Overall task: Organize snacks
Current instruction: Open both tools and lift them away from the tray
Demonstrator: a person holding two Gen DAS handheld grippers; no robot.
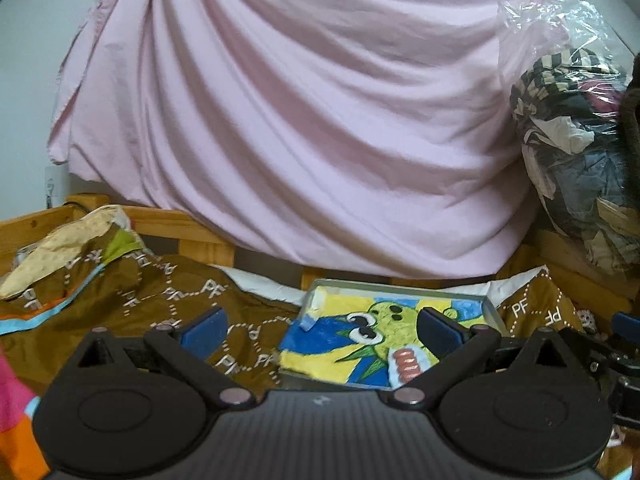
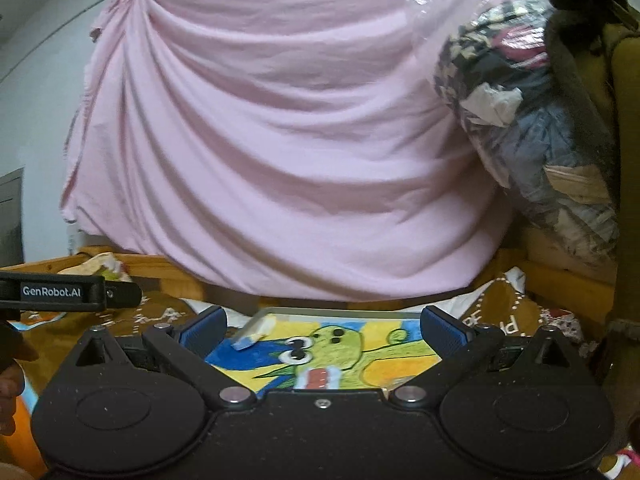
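On the brown patterned bedspread point(image 1: 176, 300), the tray with the cartoon drawing point(image 2: 320, 354) lies straight ahead of the right gripper point(image 2: 322, 330) and right of the left gripper point(image 1: 320, 330), both wide and empty.

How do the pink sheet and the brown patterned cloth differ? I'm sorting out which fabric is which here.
The plain pale pink sheet hangs draped in long folds behind the wooden frame; the brown cloth printed with white dotted "PF" lettering lies crumpled low in front.
The pink sheet fills most of both views; the brown cloth shows far less.
The shallow grey tray with the green cartoon drawing rests on the brown cloth, not the pink sheet.
Both are soft, wrinkled fabric.
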